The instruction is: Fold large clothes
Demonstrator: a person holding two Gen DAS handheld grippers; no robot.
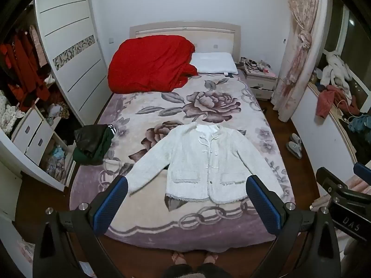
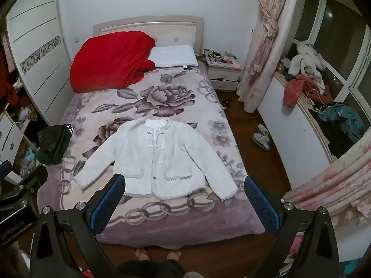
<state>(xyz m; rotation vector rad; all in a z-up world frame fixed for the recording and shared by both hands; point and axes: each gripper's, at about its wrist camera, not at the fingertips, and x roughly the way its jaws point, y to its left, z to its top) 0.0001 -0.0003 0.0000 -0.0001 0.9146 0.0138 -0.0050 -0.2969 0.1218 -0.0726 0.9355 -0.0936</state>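
Bedroom: you stand at the foot of a bed (image 1: 162,238) covered by a mauve and cream blanket with big rose prints; white walls and a pale headboard (image 1: 185,29) lie behind it.
Jacket: the white fuzzy jacket (image 1: 204,162) lies flat and face up on the near half of the blanket, collar away from you, hem toward you, both sleeves spread out and down to the sides. The front is closed with small ties.
Left gripper: your left gripper (image 1: 186,185) hangs above the foot of the bed with its blue-padded fingers spread wide and nothing between them. It is well clear of the jacket.
Right gripper: your right gripper (image 2: 185,183) matches it, jaws fully apart, empty, tilted down toward the jacket's hem, not touching any cloth.
Dark clothes: a black and green heap (image 1: 94,144) sits on the left edge of the bed, apart from the jacket's sleeve.
Head of bed: a red quilt (image 1: 150,64) is bunched beside a white pillow (image 1: 214,66).
Floor: grey slippers (image 2: 262,137) rest on the wooden floor to the right of the bed.
You: your feet (image 2: 157,253) show at the bed's foot.
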